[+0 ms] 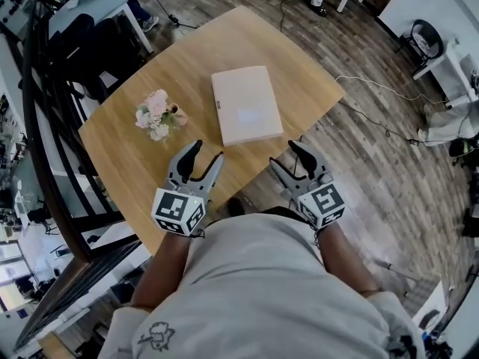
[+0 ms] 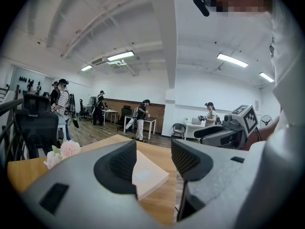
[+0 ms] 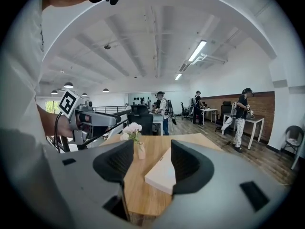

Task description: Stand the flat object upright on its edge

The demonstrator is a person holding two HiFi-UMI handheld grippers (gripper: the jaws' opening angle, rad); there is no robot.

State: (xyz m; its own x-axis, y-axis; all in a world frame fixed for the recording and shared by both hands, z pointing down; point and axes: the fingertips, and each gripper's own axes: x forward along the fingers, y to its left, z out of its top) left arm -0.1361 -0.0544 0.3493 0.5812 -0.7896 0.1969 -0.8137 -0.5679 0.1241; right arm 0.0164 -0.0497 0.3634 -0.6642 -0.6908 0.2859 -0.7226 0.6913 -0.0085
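Left gripper [image 2: 153, 152]: 2 jaws apart, empty.
Flat box [image 2: 150, 175]: lying flat on the wooden table [image 2: 162, 204], framed between the jaws.
Flowers [image 2: 64, 151]: left, on the table.
Right gripper [image 2: 206, 133]: right side.

Wooden table [image 1: 135, 144], flat pale box [image 1: 245, 105] lying flat, small flower vase [image 1: 159, 115] beside it

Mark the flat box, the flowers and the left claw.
flat box [image 1: 247, 105], head view, top face centre
flowers [image 1: 156, 114], head view, pink blossoms
left claw [image 1: 207, 151], head view, midway between its fingertips
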